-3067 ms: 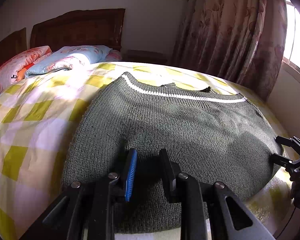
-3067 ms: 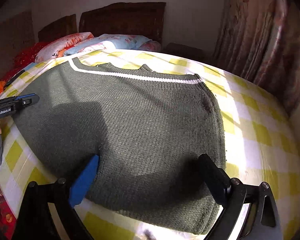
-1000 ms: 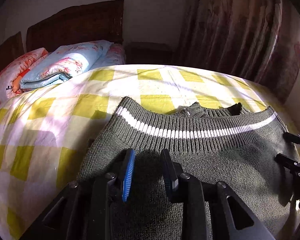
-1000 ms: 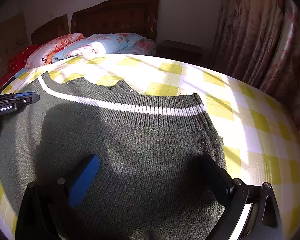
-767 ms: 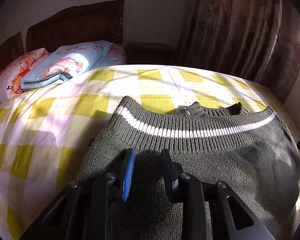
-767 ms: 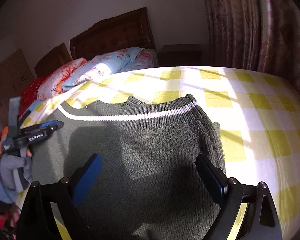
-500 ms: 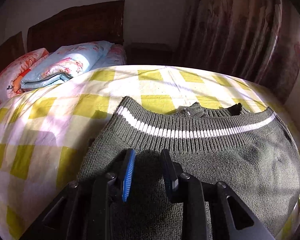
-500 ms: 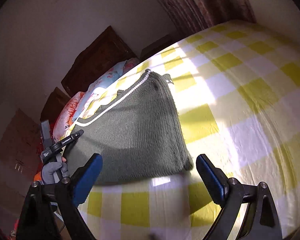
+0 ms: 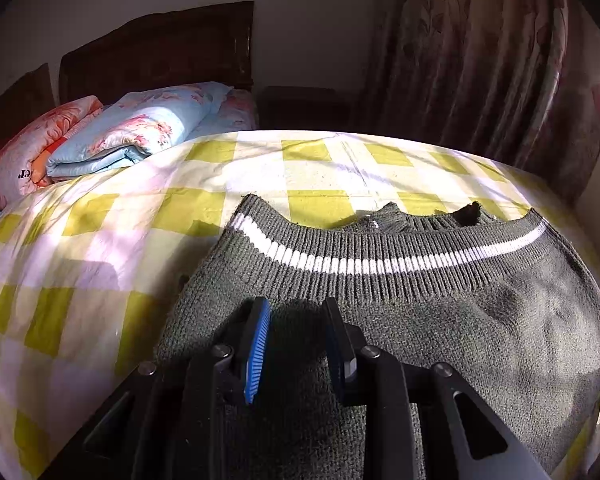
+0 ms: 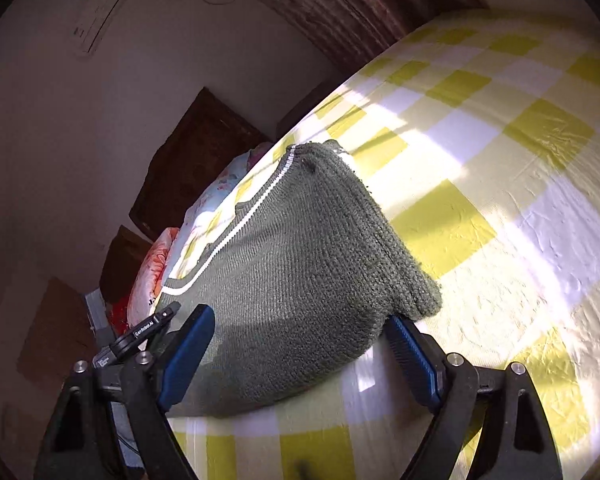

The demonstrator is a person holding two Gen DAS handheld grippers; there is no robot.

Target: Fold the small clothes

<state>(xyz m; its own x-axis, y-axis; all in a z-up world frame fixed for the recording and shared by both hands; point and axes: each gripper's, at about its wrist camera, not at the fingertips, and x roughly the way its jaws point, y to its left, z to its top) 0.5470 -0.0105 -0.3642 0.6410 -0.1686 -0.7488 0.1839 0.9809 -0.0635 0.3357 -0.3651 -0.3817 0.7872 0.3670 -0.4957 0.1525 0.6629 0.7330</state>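
Sweater (image 9: 400, 320) lies folded on the bed (image 9: 100, 240), beneath the narrowly parted, empty left gripper (image 9: 296, 344); right gripper (image 10: 296, 356), spread wide, faces its side edge, probably for the next fold.

Ahead of the left claw (image 9: 296, 344) the sweater (image 9: 420, 320) covered the near bed, but past its striped hem the checked bedspread (image 9: 180, 208) lay bare all the way up. Only the folded quilts (image 9: 140, 132) and headboard (image 9: 160, 56) blocked the far-left end, curtain (image 9: 492, 60) walling off the far right. The right claw (image 10: 296, 352) stood wide at the sweater's corner, with open sheet out beyond its right finger, and the left claw's tip (image 10: 148, 328) crowding its left one.
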